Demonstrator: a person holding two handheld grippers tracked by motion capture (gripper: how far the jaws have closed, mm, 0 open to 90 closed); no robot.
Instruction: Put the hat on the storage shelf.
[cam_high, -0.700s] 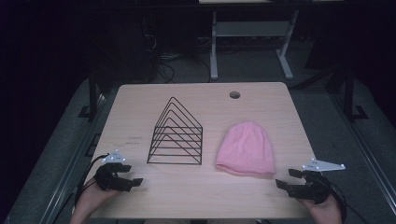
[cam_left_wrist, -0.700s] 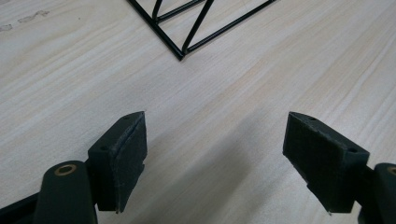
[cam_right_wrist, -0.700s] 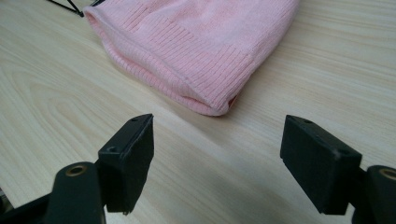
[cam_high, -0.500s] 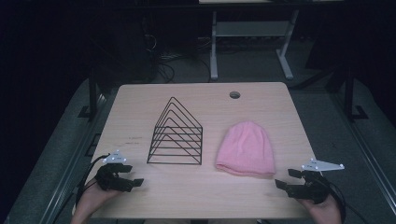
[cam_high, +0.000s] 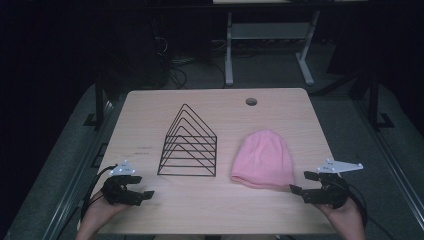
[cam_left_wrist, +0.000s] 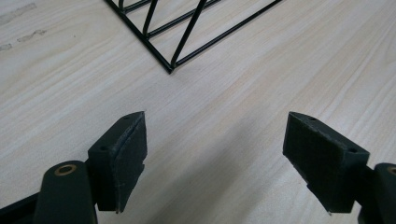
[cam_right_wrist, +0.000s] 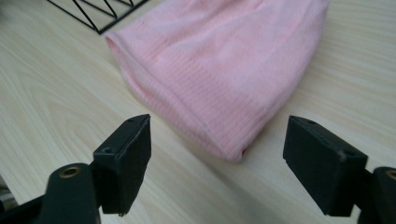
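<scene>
Dark floor and cables surround a pale wooden desk (cam_high: 210, 210) with a round cable hole near its far edge. On the desk a black wire rack (cam_high: 189, 145) of nested triangles stands left of the middle, and a pink knit hat (cam_high: 264, 160) lies flat to its right, near the front edge, brim toward the person. The left gripper (cam_high: 146, 196) rests at the front left corner, jaws wide apart and holding nothing, pointed at the rack's near corner (cam_left_wrist: 169, 69). The right gripper (cam_high: 302, 182) sits at the front right corner, jaws likewise spread and empty, just beside the hat's brim corner (cam_right_wrist: 233, 156). The likely step is picking up the hat: slide one jaw low along the desk under the brim, pinch both knit layers, then lift slowly so the hat does not slip.
</scene>
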